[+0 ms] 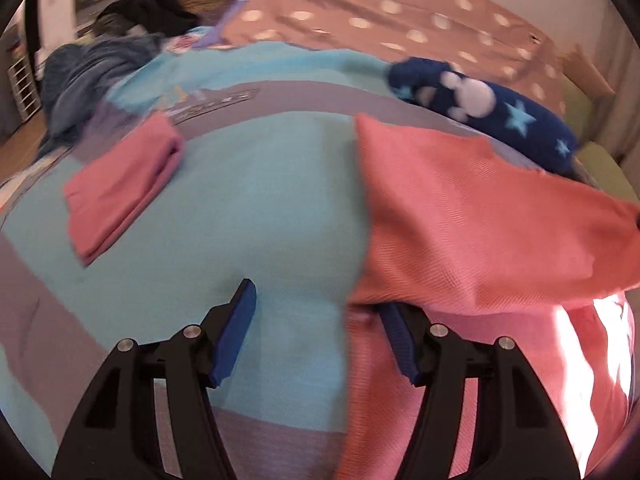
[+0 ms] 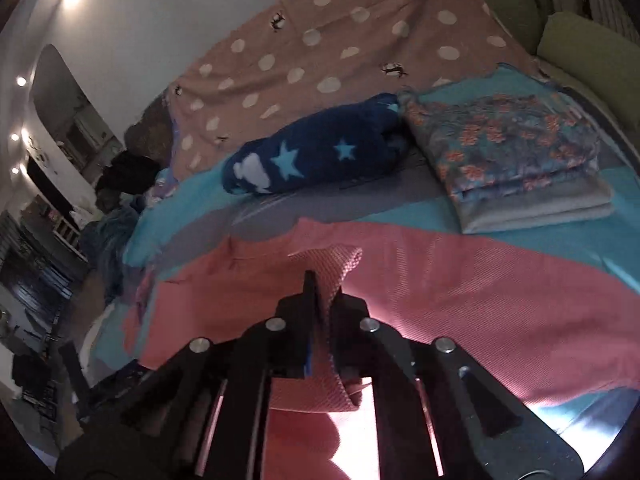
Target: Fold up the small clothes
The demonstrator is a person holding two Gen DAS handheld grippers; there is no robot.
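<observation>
A pink garment [image 1: 480, 216] lies spread on the teal and grey bed cover [image 1: 248, 216]; it also shows in the right wrist view [image 2: 460, 280]. My left gripper [image 1: 316, 304] is open and empty, its right finger [image 1: 400, 344] at the garment's left edge, tucked under a raised fold. My right gripper [image 2: 324, 292] is shut on a pinched fold of the pink garment and holds it lifted above the rest of the cloth. A folded pink piece [image 1: 120, 192] lies to the left.
A rolled dark blue star blanket [image 2: 316, 152] lies behind the garment. A stack of folded floral and grey clothes [image 2: 516, 160] sits at the right. A pink dotted sheet [image 2: 320, 48] covers the back. Dark and blue clothes [image 1: 104, 60] are piled at the far left.
</observation>
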